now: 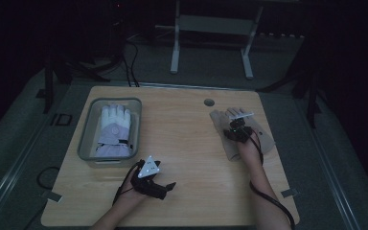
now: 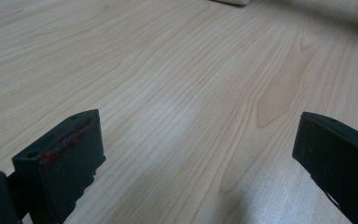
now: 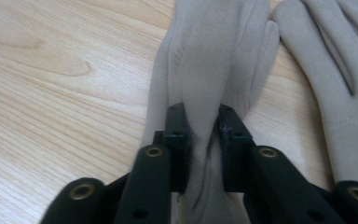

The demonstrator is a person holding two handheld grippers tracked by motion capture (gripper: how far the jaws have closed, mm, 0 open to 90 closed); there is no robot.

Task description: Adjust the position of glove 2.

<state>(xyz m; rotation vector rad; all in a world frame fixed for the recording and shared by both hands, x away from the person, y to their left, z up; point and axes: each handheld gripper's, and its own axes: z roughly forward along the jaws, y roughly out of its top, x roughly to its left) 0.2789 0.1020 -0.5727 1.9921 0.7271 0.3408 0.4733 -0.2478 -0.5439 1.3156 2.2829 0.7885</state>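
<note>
Right gripper [image 3: 204, 140] clamped on a pinched fold of beige glove [image 3: 205, 70] lying on wooden surface [image 2: 168, 84] just beside second beige glove [image 3: 335, 93]; left gripper [image 2: 196, 154] apart over bare wood; white glove [image 1: 115, 129] in clear tray [image 1: 84, 129] at left.

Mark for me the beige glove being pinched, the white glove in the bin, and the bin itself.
Pinched beige glove [image 3: 205, 70]: right gripper view, on the raised fold of fabric.
White glove [image 1: 115, 125]: high view, on its back.
Bin [image 1: 83, 139]: high view, on its left rim.
</note>
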